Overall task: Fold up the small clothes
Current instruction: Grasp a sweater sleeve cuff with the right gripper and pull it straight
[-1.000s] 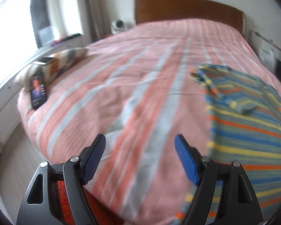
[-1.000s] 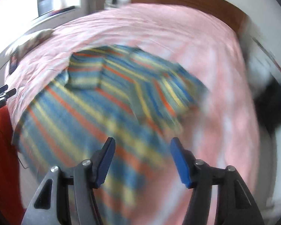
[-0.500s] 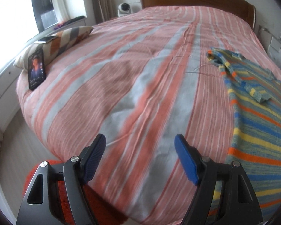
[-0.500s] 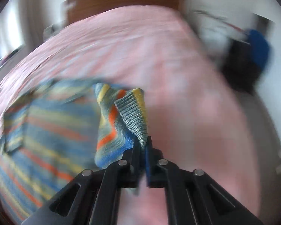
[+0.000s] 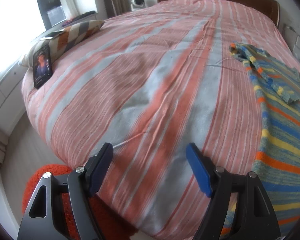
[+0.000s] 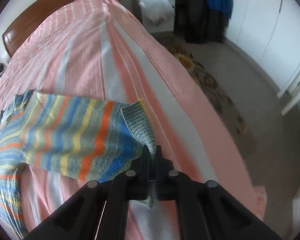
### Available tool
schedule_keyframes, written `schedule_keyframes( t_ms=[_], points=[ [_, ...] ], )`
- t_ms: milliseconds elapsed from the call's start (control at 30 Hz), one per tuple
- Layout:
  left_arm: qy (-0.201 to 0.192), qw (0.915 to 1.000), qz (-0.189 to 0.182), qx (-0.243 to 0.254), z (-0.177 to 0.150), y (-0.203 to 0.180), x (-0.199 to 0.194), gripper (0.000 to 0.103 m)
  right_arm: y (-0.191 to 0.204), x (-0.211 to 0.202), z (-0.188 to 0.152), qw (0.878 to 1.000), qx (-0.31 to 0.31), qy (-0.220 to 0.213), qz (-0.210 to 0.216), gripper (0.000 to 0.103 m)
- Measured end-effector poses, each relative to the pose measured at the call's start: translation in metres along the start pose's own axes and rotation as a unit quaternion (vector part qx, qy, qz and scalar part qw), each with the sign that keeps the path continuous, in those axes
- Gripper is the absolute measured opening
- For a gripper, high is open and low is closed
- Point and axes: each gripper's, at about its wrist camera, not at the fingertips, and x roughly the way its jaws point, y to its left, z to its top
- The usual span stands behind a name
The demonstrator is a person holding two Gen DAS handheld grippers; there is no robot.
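A small striped knit sweater (image 6: 66, 136) lies on the pink-and-grey striped bedspread (image 5: 150, 84), toward the right side of the bed as the person faces it, its body spread flat and one sleeve drawn out sideways. The right gripper (image 6: 152, 153) is pressed together on the ribbed cuff (image 6: 139, 124) of that sleeve, holding it raised a little above the cover, so the step in hand looks like the first sleeve fold: the cuff is caught and ready to be carried across the body of the garment. The left gripper (image 5: 150, 170) hangs spread wide over bare bedspread near the foot edge, well apart from the sweater's hem (image 5: 280, 172), and grips nothing. In the left wrist view the other sleeve (image 5: 270, 76) appears to lie already crumpled or turned in across the chest, though the fisheye stretch at the frame's edge makes that hard to settle. The next move, as I judge it, calls for sweeping the pinched cuff inward over the torso and laying it flat, without dragging the whole knit along the cover; the idle left gripper could come across to pin the body near the shoulder or hem. A phone (image 5: 42, 66) leans against a patterned pillow (image 5: 76, 32) at the far left edge, clear of the work.
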Motion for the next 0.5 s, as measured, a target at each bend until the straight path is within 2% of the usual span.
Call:
schedule_keyframes(
  t_ms=[100,200,267,367,433,500],
  points=[
    [-0.001,1.0,0.0,0.004,0.0,0.0,-0.001,0.078,0.002,0.002,0.0,1.0,0.001,0.002,0.003,0.003],
    [0.003,1.0,-0.008,-0.002,0.0,0.003,0.0,0.078,-0.011,0.005,0.001,0.999,0.028,0.008,0.032,0.007],
    [0.006,0.9999,-0.011,-0.005,0.0,0.004,0.001,0.078,-0.026,0.003,-0.001,0.999,0.044,0.005,0.011,0.008],
    [0.008,0.9999,-0.012,-0.006,0.001,0.003,0.002,0.079,-0.041,-0.013,-0.005,0.998,0.063,-0.012,0.01,0.011],
    [0.007,0.9999,-0.008,-0.005,0.001,0.0,0.003,0.081,-0.035,-0.031,-0.009,0.997,0.054,-0.039,0.035,0.015],
    [0.006,1.0,-0.004,-0.004,0.001,-0.001,0.004,0.084,-0.021,-0.042,-0.012,0.994,0.037,-0.05,0.089,0.018]
  ],
)
